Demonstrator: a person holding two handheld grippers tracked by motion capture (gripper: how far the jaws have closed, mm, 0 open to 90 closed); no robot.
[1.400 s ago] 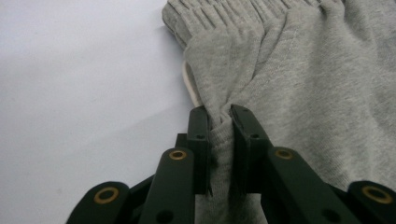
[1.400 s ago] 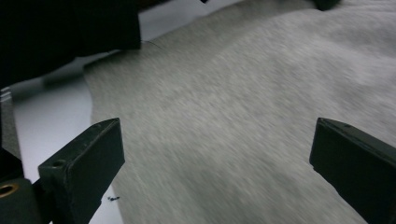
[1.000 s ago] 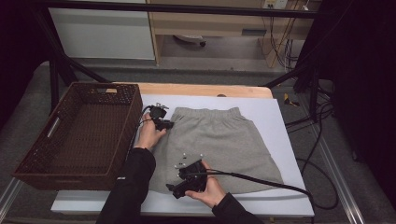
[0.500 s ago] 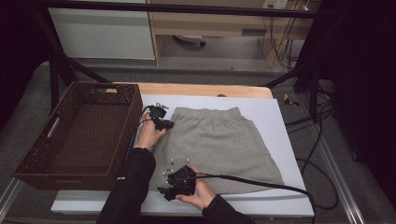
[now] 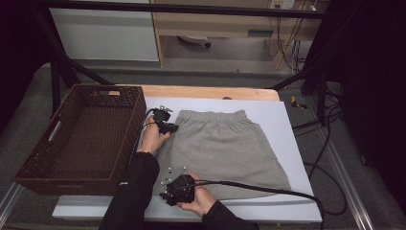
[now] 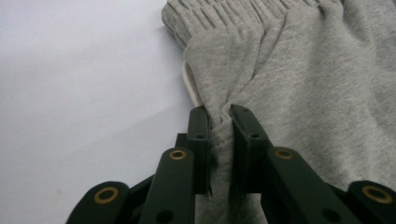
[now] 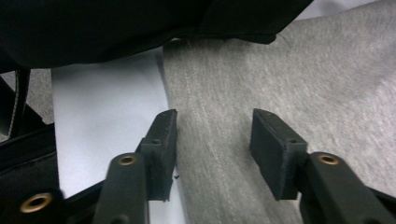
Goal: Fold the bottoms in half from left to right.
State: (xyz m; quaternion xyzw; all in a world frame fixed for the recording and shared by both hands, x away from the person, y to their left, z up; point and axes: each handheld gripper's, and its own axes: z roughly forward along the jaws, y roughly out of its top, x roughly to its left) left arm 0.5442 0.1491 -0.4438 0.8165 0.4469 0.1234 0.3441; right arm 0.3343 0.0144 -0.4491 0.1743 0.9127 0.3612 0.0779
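Grey skirt [image 5: 220, 146] lies flat at frame centre on the white table [image 5: 297, 191]. The left gripper [image 6: 219, 122] pinches a fold near its waistband. The right gripper [image 7: 212, 140], jaws spread apart, hovers over the lower-left hem.

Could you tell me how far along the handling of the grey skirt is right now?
Done: the grey skirt lies spread flat on the white table, and the left tongs are shut on a pinch of its side edge near the waistband. In hand: the right tongs are open over the lower hem corner, not gripping. Left: closing there, probably folding, and perhaps moving it to the wicker basket.
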